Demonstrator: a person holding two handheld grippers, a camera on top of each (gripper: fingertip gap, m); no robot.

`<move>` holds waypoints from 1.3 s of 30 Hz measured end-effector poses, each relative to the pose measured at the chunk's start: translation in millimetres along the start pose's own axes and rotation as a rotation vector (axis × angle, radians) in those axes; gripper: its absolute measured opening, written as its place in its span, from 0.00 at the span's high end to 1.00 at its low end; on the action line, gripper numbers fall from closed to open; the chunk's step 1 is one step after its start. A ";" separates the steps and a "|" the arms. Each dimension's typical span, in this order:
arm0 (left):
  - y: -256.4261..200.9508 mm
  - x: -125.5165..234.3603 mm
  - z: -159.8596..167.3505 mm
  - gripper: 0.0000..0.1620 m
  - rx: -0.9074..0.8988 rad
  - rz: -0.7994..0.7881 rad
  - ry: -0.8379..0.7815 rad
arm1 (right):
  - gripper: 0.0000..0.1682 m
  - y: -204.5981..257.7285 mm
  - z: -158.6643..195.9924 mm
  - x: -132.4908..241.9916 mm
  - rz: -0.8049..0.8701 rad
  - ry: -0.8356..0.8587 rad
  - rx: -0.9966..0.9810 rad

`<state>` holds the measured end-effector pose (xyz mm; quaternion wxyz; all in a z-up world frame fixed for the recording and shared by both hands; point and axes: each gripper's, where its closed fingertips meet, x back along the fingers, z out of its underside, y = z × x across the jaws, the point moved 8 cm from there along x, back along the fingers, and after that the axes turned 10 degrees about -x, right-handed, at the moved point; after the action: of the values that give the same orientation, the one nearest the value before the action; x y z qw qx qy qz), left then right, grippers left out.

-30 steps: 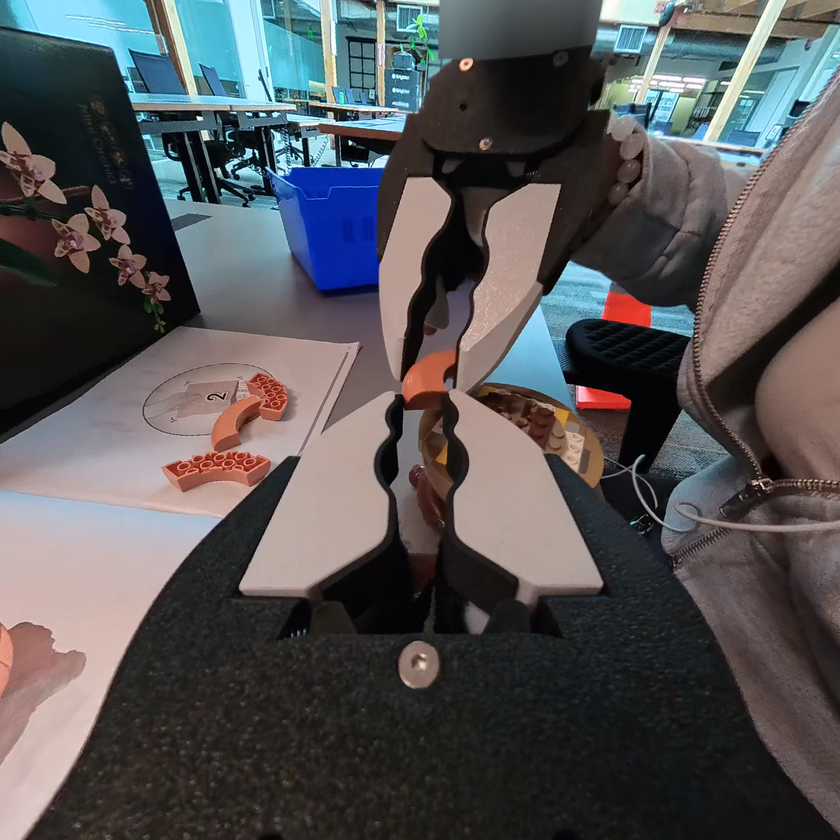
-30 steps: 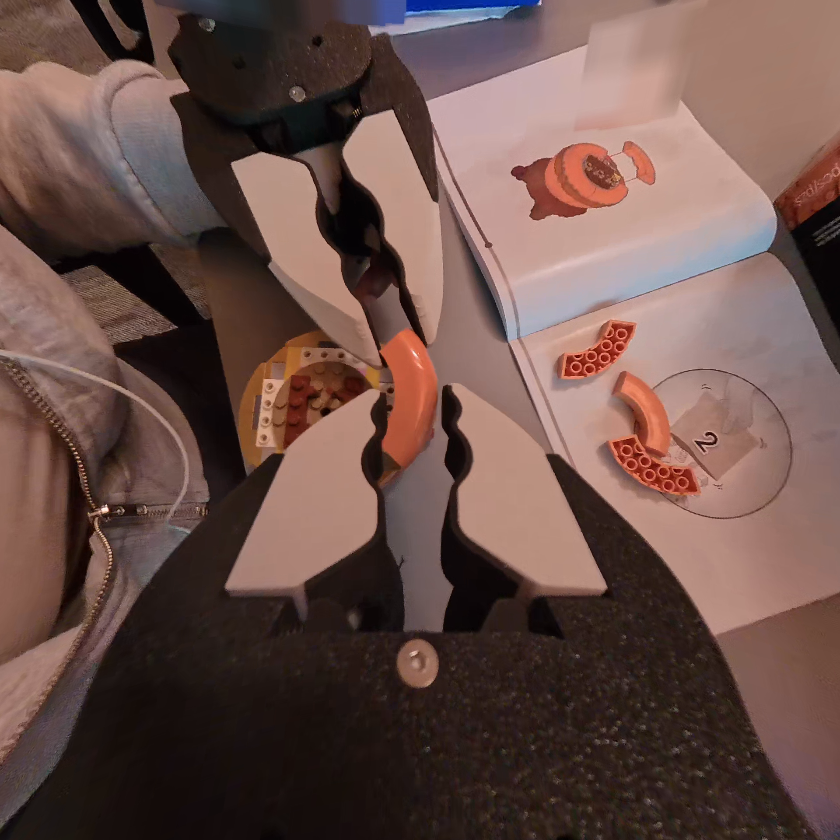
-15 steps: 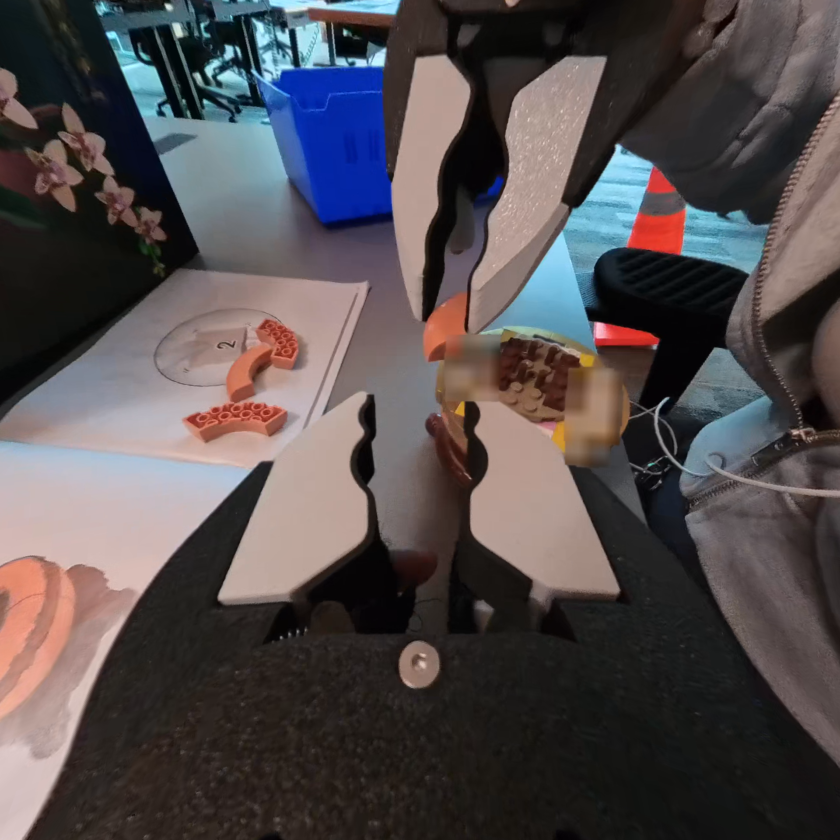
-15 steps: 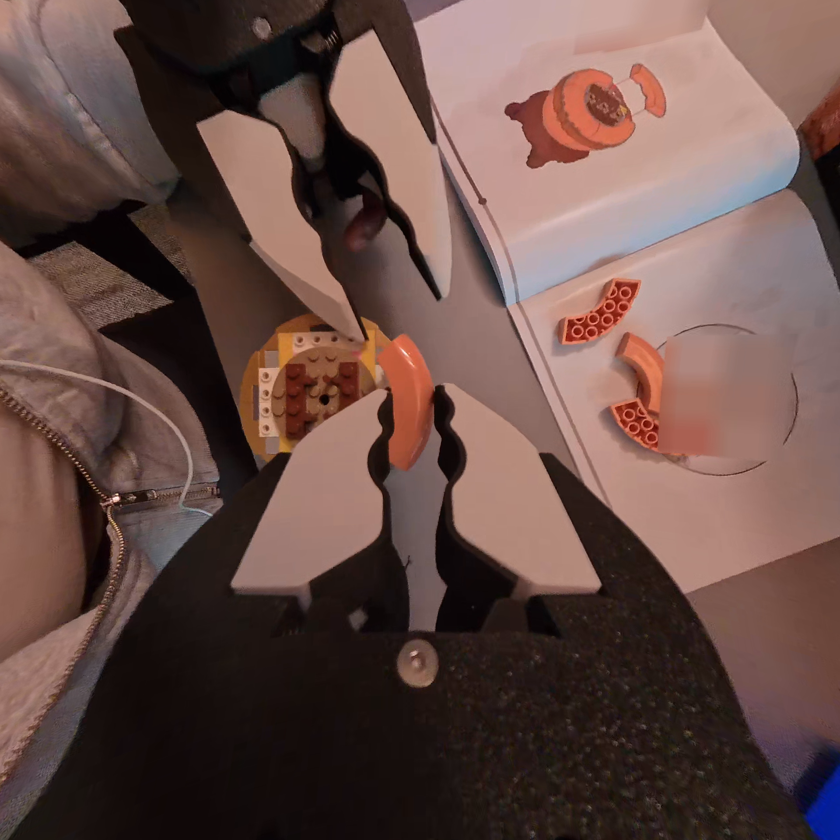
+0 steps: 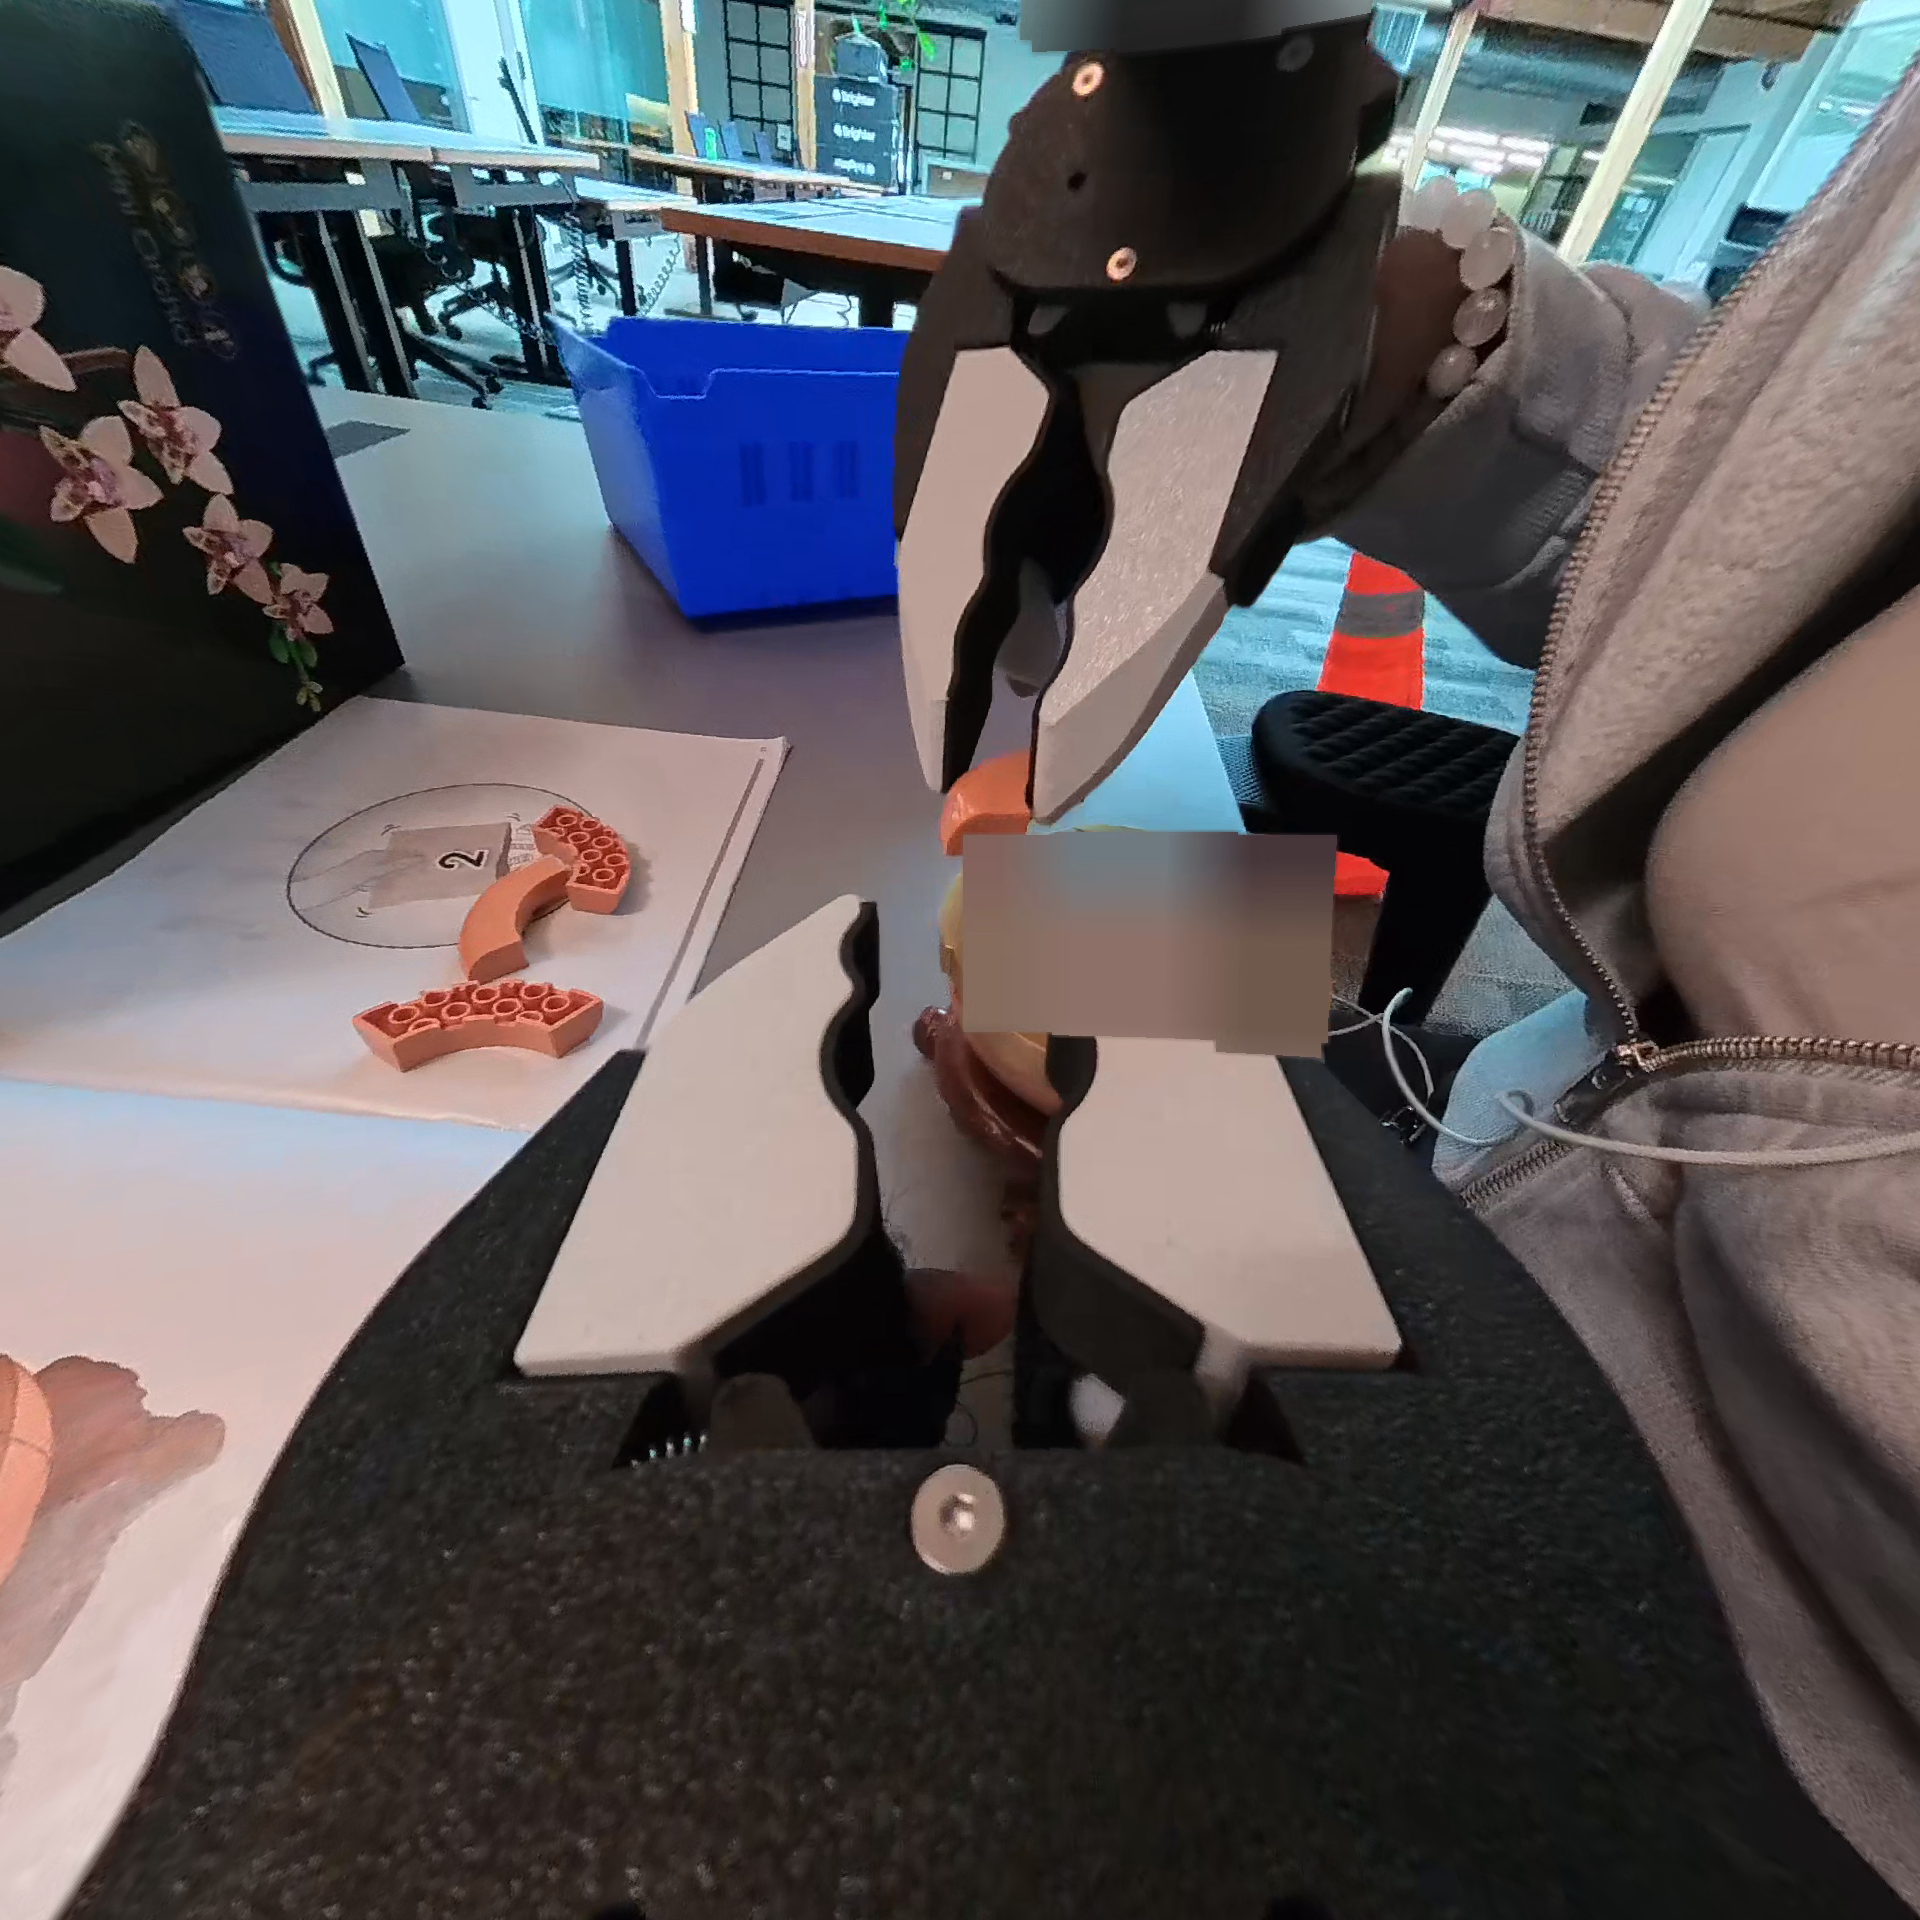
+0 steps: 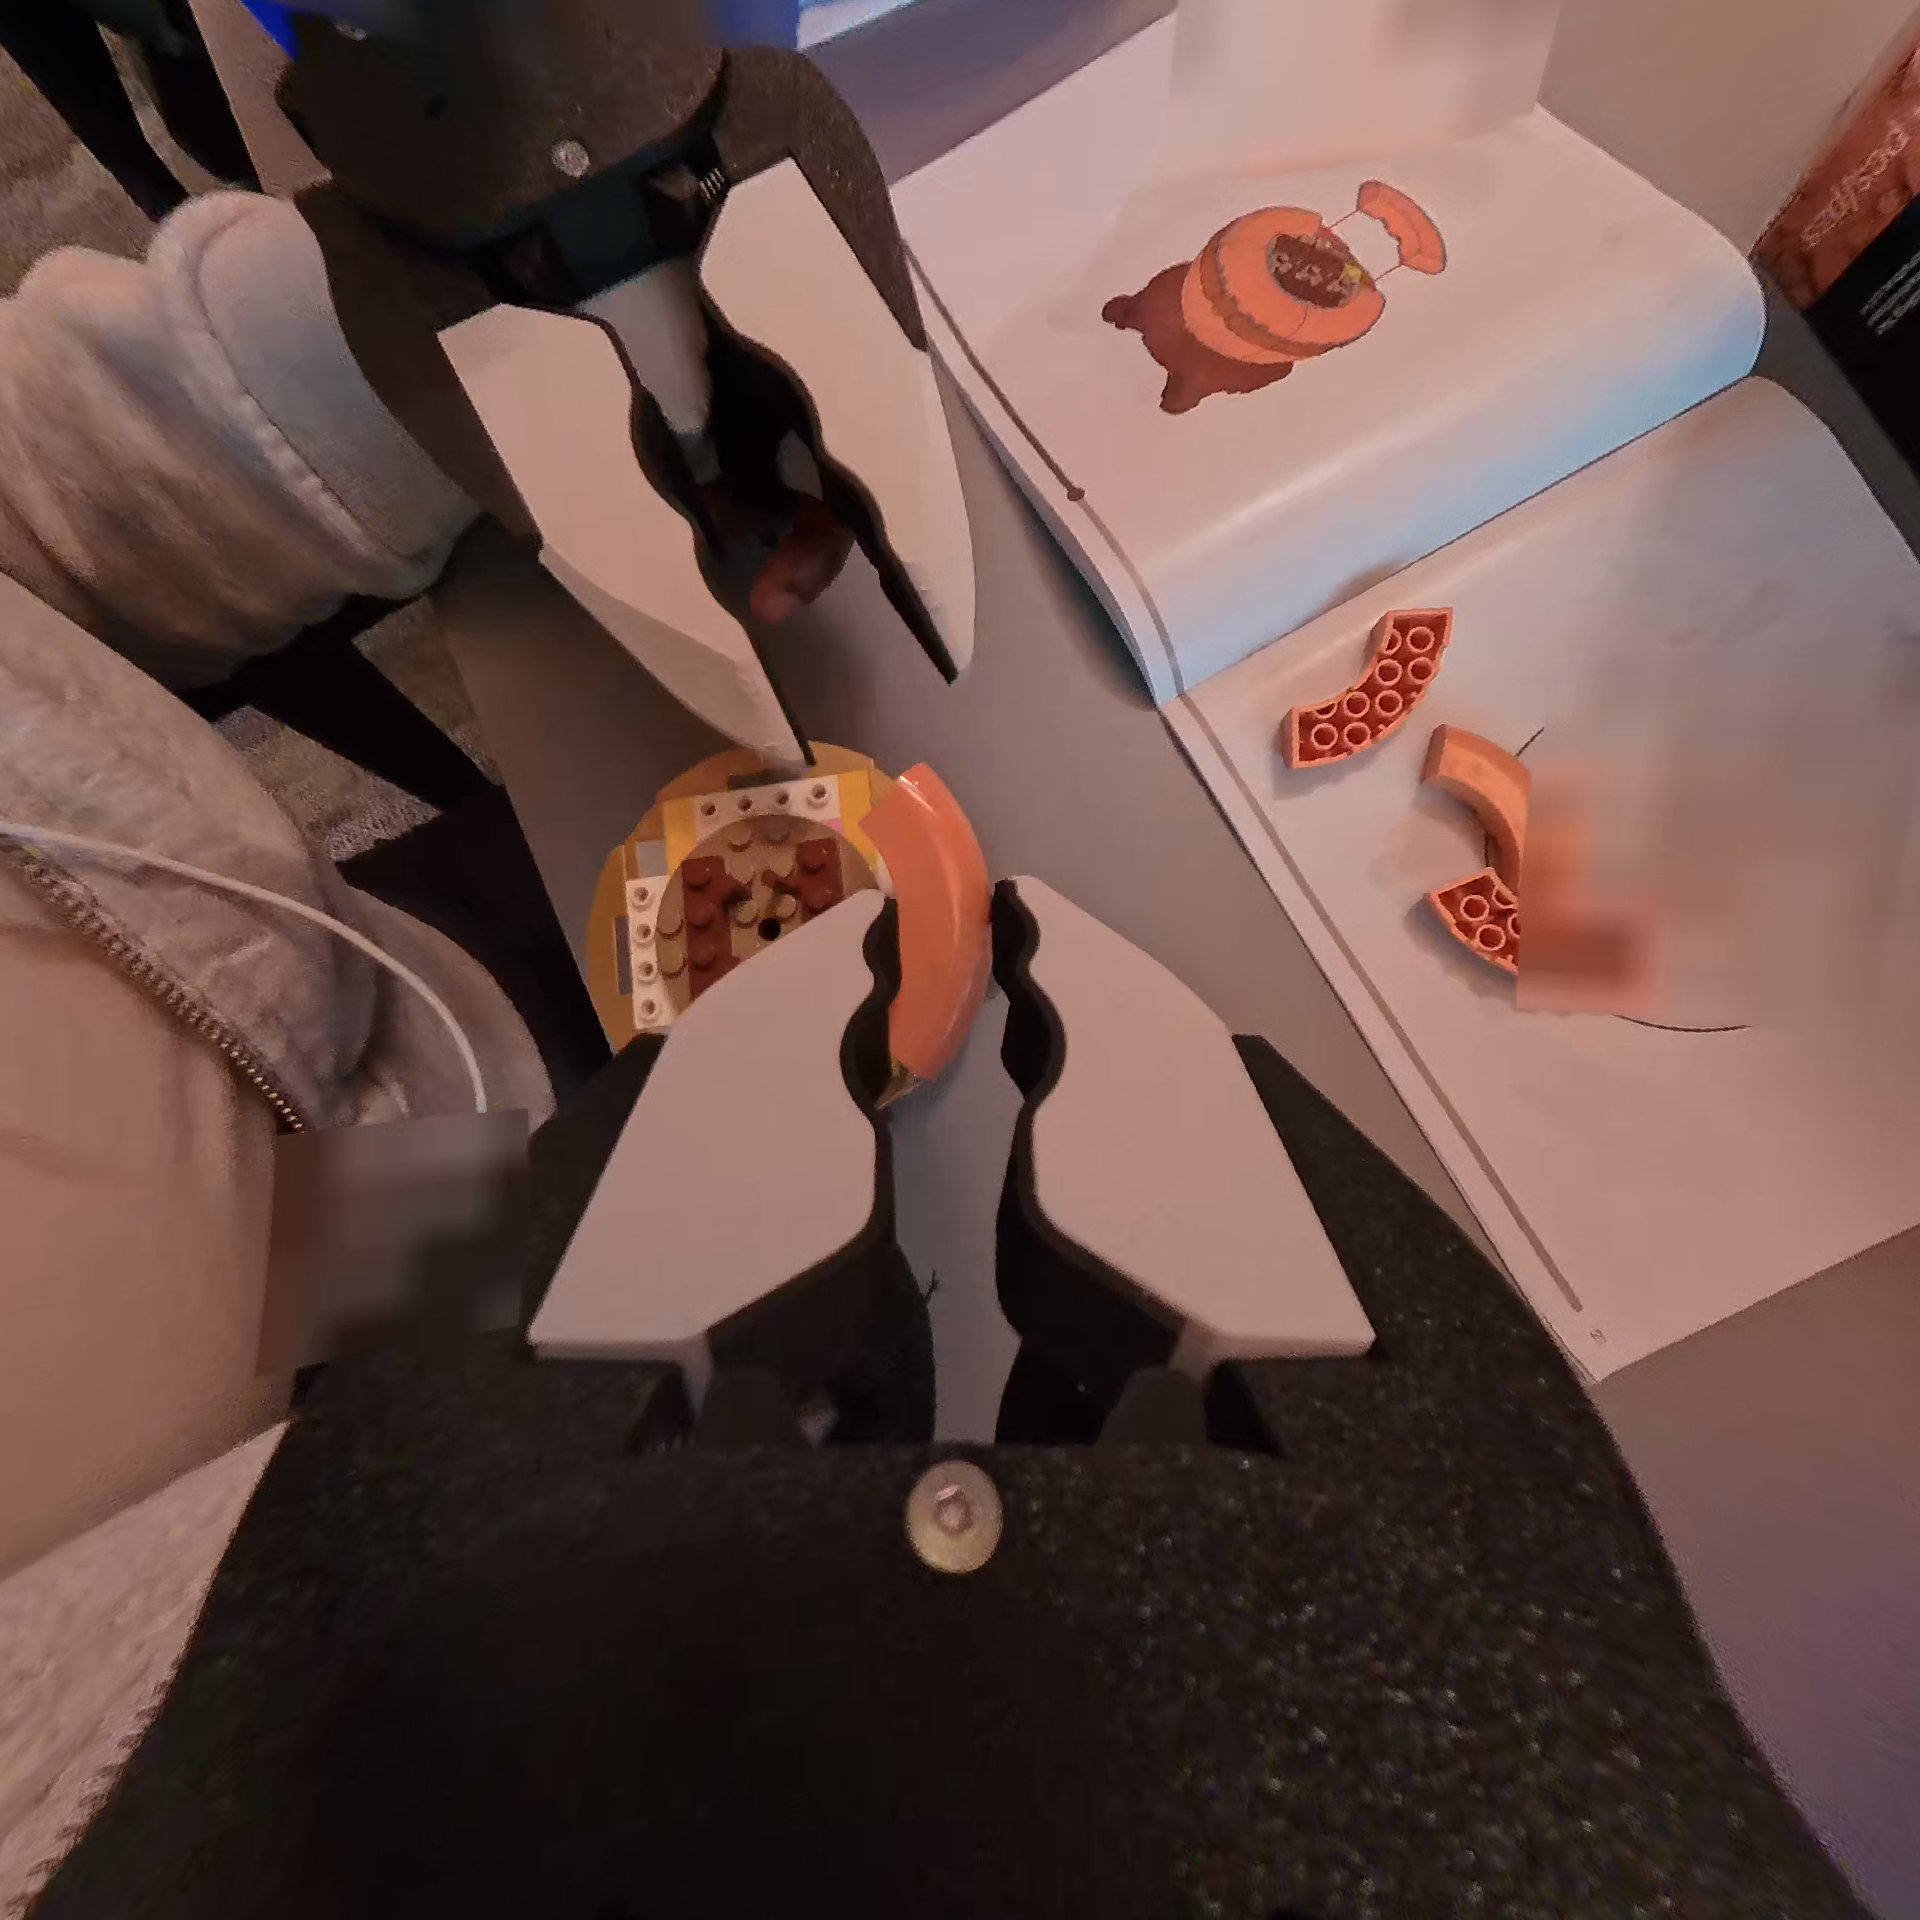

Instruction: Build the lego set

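A round tan Lego assembly (image 6: 717, 904) with brown studs stands on its brown base (image 5: 977, 1101) on the grey table. My right gripper (image 6: 935, 904) comes from above in the left wrist view (image 5: 992, 790). It is shut on an orange curved brick (image 6: 930, 935) and holds it against the assembly's rim. The brick also shows in the left wrist view (image 5: 982, 810). My left gripper (image 5: 935, 987) is open, with the base beside its right finger. In the right wrist view (image 6: 868, 717) one of its fingertips touches the assembly's far rim.
Three loose curved bricks (image 5: 478, 1023), (image 5: 514, 914), (image 5: 592, 857) lie on the open instruction booklet (image 5: 208, 935). A dark Lego box (image 5: 104, 416) stands behind it and a blue bin (image 5: 748, 478) farther back. A chair armrest (image 5: 1382, 748) is beyond the table edge.
My left gripper has opened from its close hold around the assembly's base. My right gripper still holds the orange curved brick at the assembly's rim.
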<state>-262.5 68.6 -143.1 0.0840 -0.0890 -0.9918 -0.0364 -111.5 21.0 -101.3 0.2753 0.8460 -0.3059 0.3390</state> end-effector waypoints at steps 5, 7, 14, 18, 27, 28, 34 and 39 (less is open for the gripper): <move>8.3 10.4 0.4 0.82 0.034 -0.054 -0.078 | 0.90 -2.2 -1.6 2.6 -0.008 -0.072 -0.036; 12.9 17.6 -0.9 0.85 0.037 -0.103 -0.145 | 0.90 -4.4 -2.1 4.2 -0.013 -0.123 -0.055; 44.3 51.9 0.9 0.89 0.055 -0.515 -0.035 | 0.90 -54.2 13.6 1.7 0.245 -0.132 -0.116; 50.1 58.7 10.6 0.86 -0.026 -0.556 0.214 | 0.90 -84.6 25.1 -8.5 0.333 -0.066 -0.130; 37.6 36.6 33.6 0.65 0.105 -0.164 0.479 | 0.90 -124.1 34.7 -13.3 0.433 -0.012 -0.216; 37.0 35.5 37.8 0.61 0.109 -0.143 0.520 | 0.90 -125.3 36.1 -14.5 0.446 0.009 -0.211; 31.7 34.2 43.1 0.64 0.096 -0.100 0.587 | 0.90 -127.8 41.4 -17.2 0.460 0.033 -0.230; 29.3 34.3 41.8 0.66 0.105 -0.088 0.600 | 0.90 -129.9 44.5 -16.5 0.428 -0.004 -0.291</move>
<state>-297.1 106.8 -176.6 0.3759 -0.0269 -0.9262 -0.0135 -11.6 82.4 -174.6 0.3156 0.7141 -0.5243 0.3400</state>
